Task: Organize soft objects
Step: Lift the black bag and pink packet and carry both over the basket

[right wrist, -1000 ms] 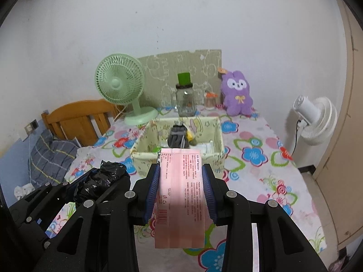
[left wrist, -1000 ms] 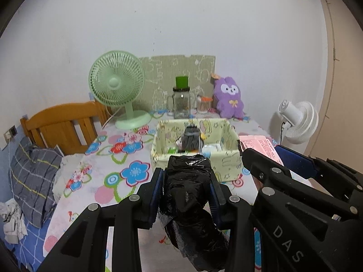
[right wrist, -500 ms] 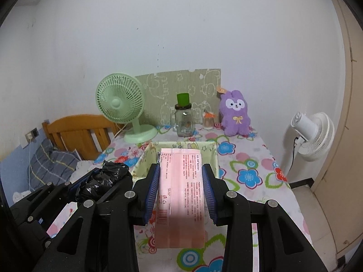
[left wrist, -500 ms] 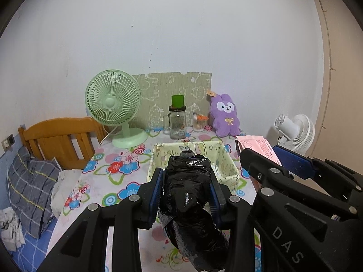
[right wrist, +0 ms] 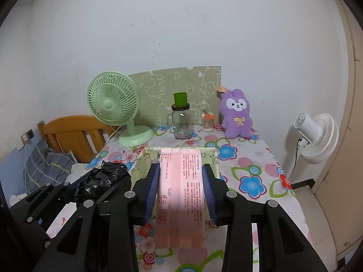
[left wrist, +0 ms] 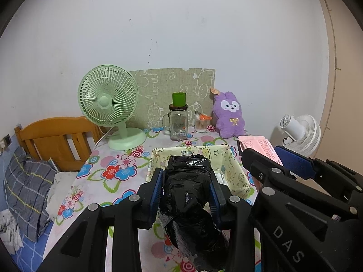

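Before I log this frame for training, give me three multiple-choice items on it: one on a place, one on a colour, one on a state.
1. Where is the purple plush rabbit?
A. in the fabric bin
B. at the table's back, by the wall
C. on the bed

2. What colour is the packet in the right gripper?
A. pink
B. yellow
C. blue

3. How is the left gripper?
A. open, empty
B. shut on a black bag
C. out of view

Answers: B, it sits beside the jar; A, pink film with print; B, both pads press the bag.
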Demonstrator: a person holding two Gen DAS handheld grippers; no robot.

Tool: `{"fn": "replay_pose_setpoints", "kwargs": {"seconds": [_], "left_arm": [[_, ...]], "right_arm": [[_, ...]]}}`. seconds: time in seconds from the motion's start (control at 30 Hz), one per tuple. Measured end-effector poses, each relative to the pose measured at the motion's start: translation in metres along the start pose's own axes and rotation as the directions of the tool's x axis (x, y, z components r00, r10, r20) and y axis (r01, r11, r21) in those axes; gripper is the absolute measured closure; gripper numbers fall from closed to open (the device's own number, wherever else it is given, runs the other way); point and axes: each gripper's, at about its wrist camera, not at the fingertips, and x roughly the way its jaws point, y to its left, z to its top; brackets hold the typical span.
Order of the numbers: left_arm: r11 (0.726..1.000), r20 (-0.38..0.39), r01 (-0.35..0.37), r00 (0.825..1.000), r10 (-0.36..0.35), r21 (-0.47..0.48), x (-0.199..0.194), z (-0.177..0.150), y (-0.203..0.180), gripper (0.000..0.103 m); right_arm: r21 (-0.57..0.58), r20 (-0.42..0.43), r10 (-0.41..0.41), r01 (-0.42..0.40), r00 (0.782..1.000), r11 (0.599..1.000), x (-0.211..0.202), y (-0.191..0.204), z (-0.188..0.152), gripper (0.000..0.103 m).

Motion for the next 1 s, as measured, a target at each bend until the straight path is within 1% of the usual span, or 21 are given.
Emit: {"fn": "replay_pose_setpoints", "kwargs": {"seconds": [0.2, 0.37, 0.67, 1.0], "left_arm": [[1.000, -0.013, 0.015, 1.000, -0.015, 0.003, 0.023, 0.004, 0.000, 0.066], [1.000, -0.023, 0.014, 1.000, -0.013, 0.014, 0.040, 0.007, 0.002, 0.066], [1.000, -0.044, 0.013, 0.999, -0.012, 0.014, 0.070, 0.008, 0.005, 0.065], [1.000, -0.091, 0.007, 0.996, -0.006, 0.013, 0.104, 0.005, 0.008, 0.065]], "right_arm": [[0.006, -0.009, -0.017, 0.017, 1.000, 1.000, 0.024, -0.005, 0.004, 0.062], [0.006, -0.020, -0.028, 0.028, 0.999, 1.000, 0.042, -0.008, 0.007, 0.062], [0.013, -0.038, -0.019, 0.019, 0.999, 1.000, 0.072, -0.012, 0.009, 0.062], [0.034, -0.074, 0.016, -0.013, 0.997, 0.999, 0.108, -0.020, 0.007, 0.062]]}}
